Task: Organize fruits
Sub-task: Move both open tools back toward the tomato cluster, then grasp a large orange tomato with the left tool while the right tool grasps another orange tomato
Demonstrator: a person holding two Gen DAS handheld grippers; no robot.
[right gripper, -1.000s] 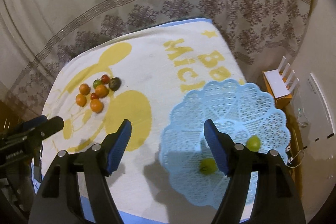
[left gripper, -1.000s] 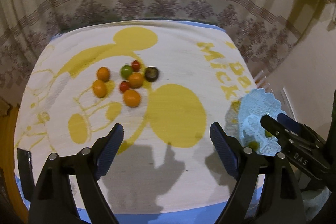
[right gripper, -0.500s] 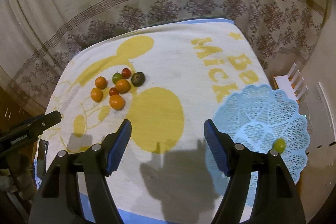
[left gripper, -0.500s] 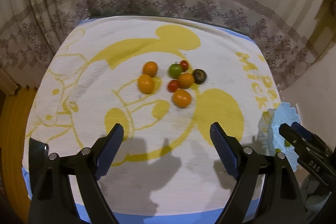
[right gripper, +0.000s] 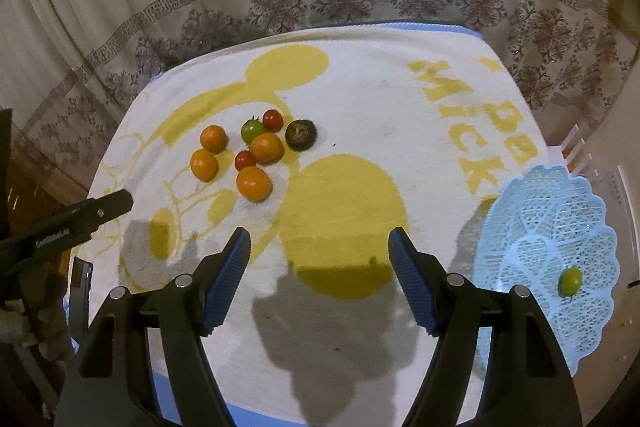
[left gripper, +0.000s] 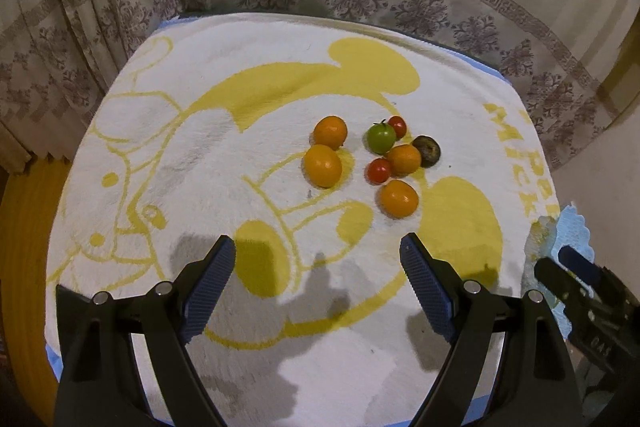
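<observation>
hovering wide — left hand-held gripper (left gripper: 316,259), right hand-held gripper (right gripper: 319,247), fruit cluster (right gripper: 252,151) ahead — round

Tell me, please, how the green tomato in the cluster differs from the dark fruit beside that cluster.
The green tomato is bright green and smooth; the dark fruit is brownish-black and dull. The green tomato sits inside the cluster, touching an orange fruit, while the dark fruit lies at the cluster's right edge. Both are small, round, and rest on the towel, outside the blue basket.

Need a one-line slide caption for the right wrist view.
Open right gripper above the towel, fruit cluster ahead-left, blue basket holding one green fruit.
</observation>
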